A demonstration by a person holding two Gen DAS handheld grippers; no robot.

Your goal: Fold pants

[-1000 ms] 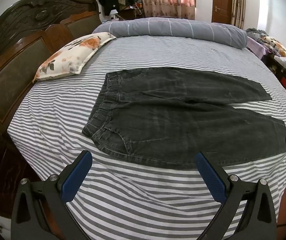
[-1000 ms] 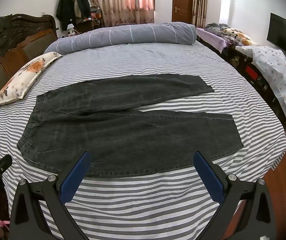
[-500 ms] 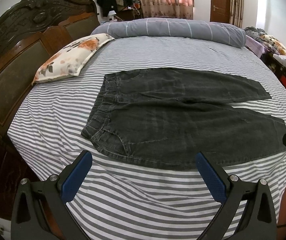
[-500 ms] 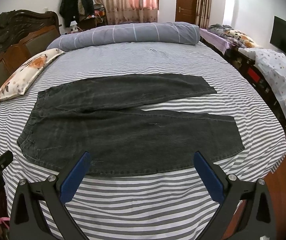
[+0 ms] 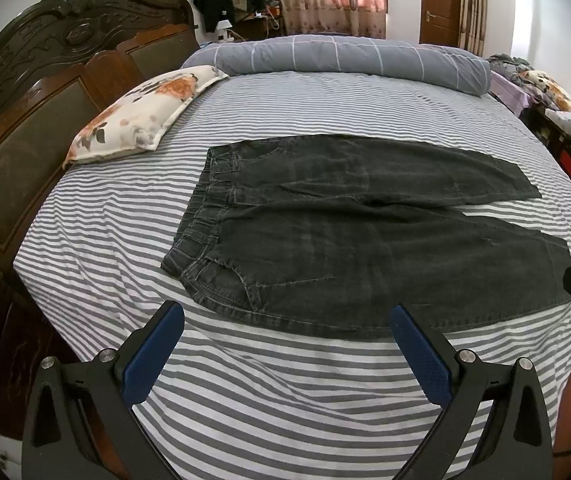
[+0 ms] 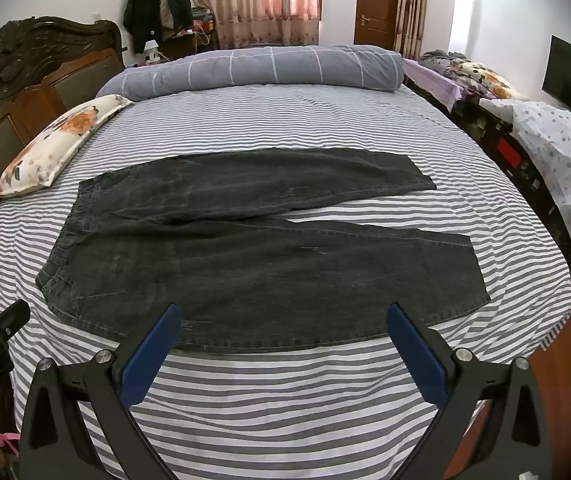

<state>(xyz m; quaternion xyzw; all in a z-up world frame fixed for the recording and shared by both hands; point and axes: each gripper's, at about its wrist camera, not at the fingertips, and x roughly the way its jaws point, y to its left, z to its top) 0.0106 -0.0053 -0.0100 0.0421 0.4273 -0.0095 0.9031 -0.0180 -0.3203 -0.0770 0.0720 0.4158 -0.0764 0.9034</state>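
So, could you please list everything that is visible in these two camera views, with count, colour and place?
pants: 1, dark grey, spread flat on the bed, waistband toward the headboard, legs slightly apart
bed sheet: 1, grey and white stripes, covers the bed
floral pillow: 1, white with orange flowers, by the headboard
rolled duvet: 1, grey with white grid lines, along the far edge of the bed
headboard: 1, dark carved wood, left side
curtains: pink and beige, back wall
door: 1, brown, back wall
hanging jackets: dark, back left corner
left gripper: 1, black with blue pads, open, above the near bed edge
right gripper: 1, black with blue pads, open, at the pants' near edge
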